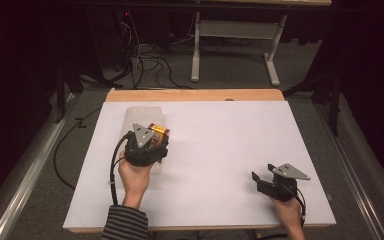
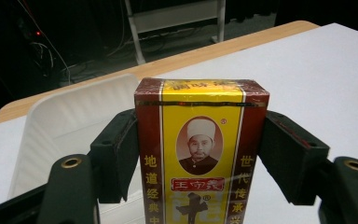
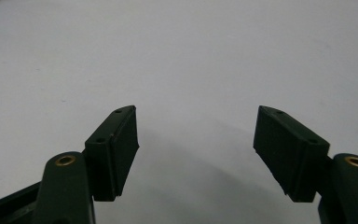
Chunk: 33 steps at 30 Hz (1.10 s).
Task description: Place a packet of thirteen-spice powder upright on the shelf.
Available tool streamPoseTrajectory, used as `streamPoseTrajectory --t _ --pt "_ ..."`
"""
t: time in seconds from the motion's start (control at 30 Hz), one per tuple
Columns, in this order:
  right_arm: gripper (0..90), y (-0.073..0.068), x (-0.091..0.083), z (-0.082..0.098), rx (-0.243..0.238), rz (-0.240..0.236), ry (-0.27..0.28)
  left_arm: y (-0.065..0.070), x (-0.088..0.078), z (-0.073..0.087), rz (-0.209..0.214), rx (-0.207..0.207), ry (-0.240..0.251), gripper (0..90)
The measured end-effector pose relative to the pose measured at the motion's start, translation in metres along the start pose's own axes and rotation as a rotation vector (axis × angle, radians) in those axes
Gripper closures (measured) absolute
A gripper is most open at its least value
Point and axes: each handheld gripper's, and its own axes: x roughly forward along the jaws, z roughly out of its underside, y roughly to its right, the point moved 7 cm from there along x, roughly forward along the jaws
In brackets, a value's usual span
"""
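At the left of the high view we see the person's left hand (image 1: 134,177) reaching forward from a striped sleeve (image 1: 124,224), wrapped around the rear of the left claw (image 1: 156,142), with a cable looping down its left side. That claw is clamped on a red and yellow box (image 2: 200,149); in the left gripper view we see the box standing upright between the two black jaws, each pad pressed flat against one of its narrow red sides, the printed face with a portrait and Chinese characters turned toward the camera. Just behind the box, and a little to its left, we see a white plastic tray (image 2: 74,121) lying on the white desk (image 1: 220,145); whether the box touches it we cannot tell. Moving right across a bare stretch of the desk, well apart from the box, we find the right hand (image 1: 287,212) near the desk's near right corner, holding the right claw (image 1: 261,174) low and angled toward the left. In the right gripper view its jaws stand wide apart with nothing between them.
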Motion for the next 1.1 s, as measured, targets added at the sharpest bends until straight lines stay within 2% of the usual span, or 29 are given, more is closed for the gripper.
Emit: streamPoseTrajectory --t 0.33,1.1 --pt "31.1 0.000 0.000 0.000 -0.002 0.005 0.002 -0.011 -0.003 0.005 -0.028 -0.026 0.006 32.6" --pt "31.1 0.000 0.001 0.000 -0.002 0.006 0.003 -0.024 -0.005 0.022 -0.070 -0.037 -0.018 32.6"
